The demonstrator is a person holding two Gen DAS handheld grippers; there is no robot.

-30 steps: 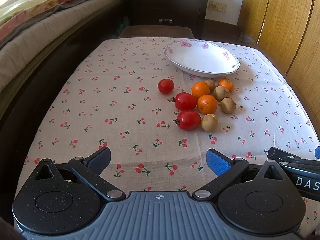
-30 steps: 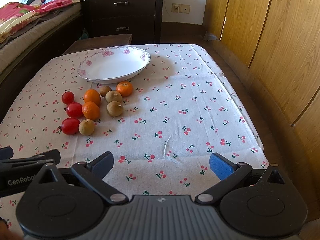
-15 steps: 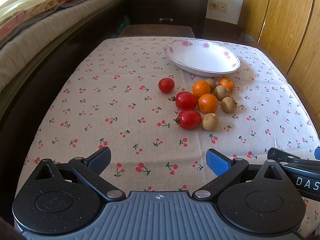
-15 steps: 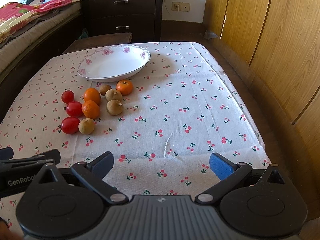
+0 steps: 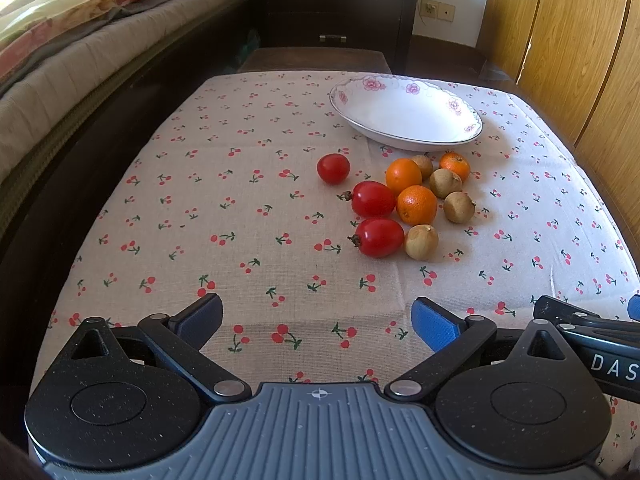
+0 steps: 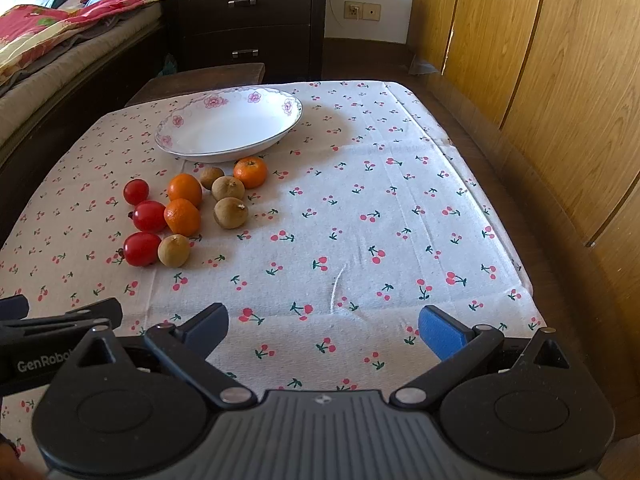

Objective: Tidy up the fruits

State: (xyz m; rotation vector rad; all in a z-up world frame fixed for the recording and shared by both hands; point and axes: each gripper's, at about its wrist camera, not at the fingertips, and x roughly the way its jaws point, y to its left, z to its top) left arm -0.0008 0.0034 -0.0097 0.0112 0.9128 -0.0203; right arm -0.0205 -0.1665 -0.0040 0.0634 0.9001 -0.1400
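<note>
Cherry-print cloth (image 5: 248,208) covers the table, and on it, just near of a white flowered dish (image 5: 404,116), lie three tomatoes (image 5: 378,237), three oranges (image 5: 417,205) and four small brown fruits (image 5: 421,242), clustered and partly touching. Both the left gripper (image 5: 316,318) and the right gripper (image 6: 323,326) hover wide open and empty over the near edge, side by side, with bare cloth between them and the fruit. A bed (image 5: 60,60) runs along the left, a dark dresser (image 6: 248,20) stands far behind, and wooden panels (image 6: 540,60) line the right.
</note>
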